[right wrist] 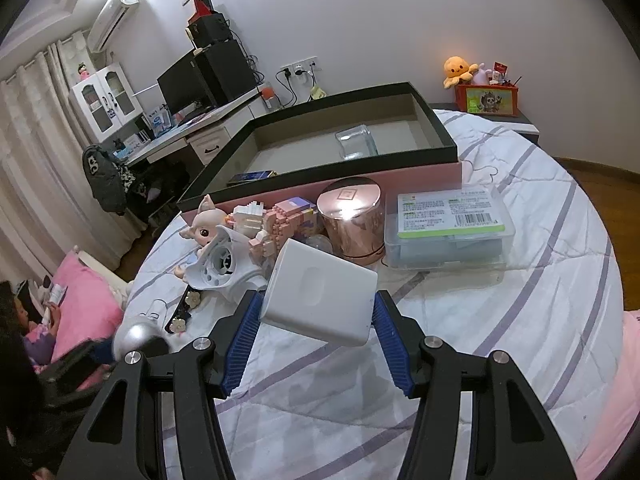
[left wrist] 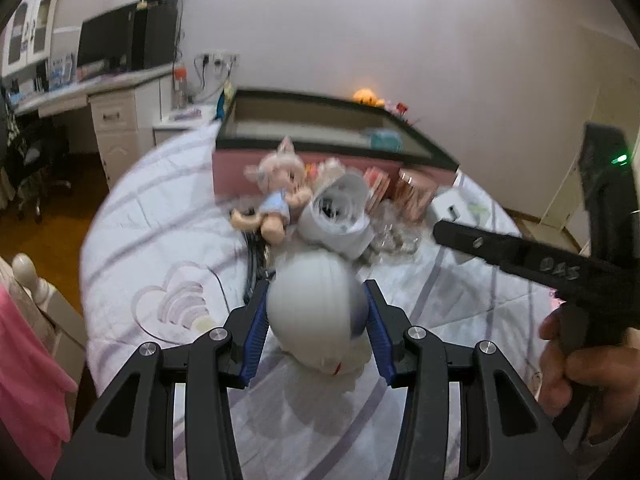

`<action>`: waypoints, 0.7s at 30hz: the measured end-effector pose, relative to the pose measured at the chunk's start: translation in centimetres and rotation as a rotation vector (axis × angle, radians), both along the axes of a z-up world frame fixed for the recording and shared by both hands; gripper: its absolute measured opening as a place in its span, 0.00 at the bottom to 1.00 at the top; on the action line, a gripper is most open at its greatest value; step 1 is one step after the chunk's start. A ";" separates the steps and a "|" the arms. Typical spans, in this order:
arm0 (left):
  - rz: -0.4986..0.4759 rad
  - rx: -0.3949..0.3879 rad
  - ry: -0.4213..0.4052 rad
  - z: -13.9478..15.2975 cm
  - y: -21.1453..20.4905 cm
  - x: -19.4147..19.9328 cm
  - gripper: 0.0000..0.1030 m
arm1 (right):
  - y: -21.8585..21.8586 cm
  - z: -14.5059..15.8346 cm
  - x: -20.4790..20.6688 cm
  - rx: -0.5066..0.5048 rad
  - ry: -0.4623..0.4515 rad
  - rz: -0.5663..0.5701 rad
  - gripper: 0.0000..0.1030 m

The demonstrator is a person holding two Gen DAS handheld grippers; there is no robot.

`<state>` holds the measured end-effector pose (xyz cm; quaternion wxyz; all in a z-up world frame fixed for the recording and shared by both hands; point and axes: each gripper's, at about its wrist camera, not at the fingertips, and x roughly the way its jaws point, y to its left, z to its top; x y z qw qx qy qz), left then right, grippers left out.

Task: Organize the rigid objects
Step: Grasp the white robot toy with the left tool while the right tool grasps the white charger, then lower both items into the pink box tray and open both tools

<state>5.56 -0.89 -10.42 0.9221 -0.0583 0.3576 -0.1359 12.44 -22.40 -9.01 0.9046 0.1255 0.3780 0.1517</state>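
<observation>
My left gripper (left wrist: 316, 300) is shut on a round white ball-shaped object (left wrist: 314, 304), held above the bed quilt (left wrist: 160, 220). My right gripper (right wrist: 318, 312) is shut on a white rectangular box (right wrist: 320, 298), lifted above the quilt (right wrist: 520, 320). The right gripper also shows in the left wrist view (left wrist: 500, 246) at the right, with the hand on it. Behind lies a pile: a doll (right wrist: 206, 228), a white fan-like device (right wrist: 222, 266), brick models (right wrist: 276, 222) and a rose-gold canister (right wrist: 352, 216). A large open box with black rim (right wrist: 360, 152) stands behind them.
A clear lidded container with a label (right wrist: 448, 228) lies right of the canister. A clear glass item (right wrist: 356, 142) and a dark flat item (right wrist: 252, 177) lie inside the big box. A desk with a monitor (right wrist: 188, 80) is at the left. A pink pillow (right wrist: 86, 300) lies lower left.
</observation>
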 end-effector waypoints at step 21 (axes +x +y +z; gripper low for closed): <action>0.023 0.016 -0.153 6.9 1.2 0.4 0.44 | 0.1 4.3 0.3 -0.016 -0.076 0.038 0.56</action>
